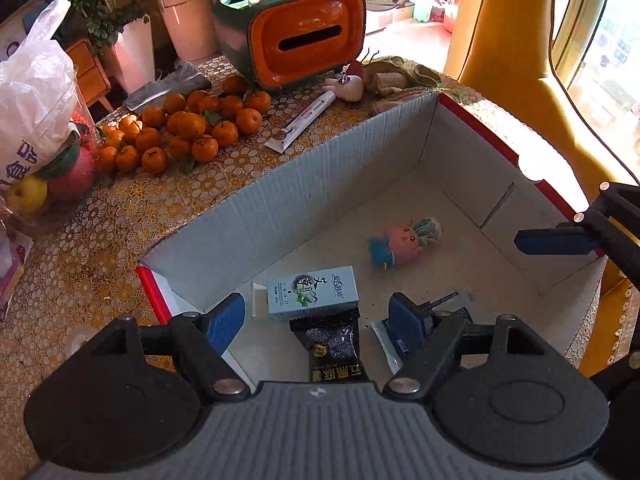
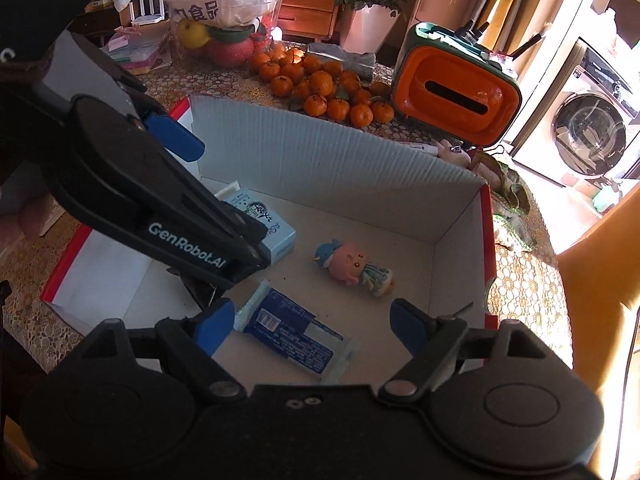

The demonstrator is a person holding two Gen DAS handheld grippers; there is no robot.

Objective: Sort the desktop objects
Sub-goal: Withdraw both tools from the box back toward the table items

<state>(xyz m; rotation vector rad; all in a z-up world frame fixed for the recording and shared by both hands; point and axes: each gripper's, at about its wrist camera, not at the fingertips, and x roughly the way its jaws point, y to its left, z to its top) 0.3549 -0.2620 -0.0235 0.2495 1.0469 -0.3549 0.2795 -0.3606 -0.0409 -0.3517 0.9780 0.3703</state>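
Poised over a cardboard box (image 1: pixel 320 184) holding a doll (image 1: pixel 404 242) and pale carton (image 1: pixel 312 292): left gripper (image 1: pixel 320 318), right gripper (image 2: pixel 312 326), fingers apart, empty.

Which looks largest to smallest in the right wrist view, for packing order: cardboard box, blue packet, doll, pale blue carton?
1. Cardboard box
2. Blue packet
3. Doll
Pale blue carton: unranked, since the left tool hides much of it.

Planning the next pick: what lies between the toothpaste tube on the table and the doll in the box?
The box's corrugated far wall stands between the tube and the doll; past it, only bare box floor. Left wrist view shows this.
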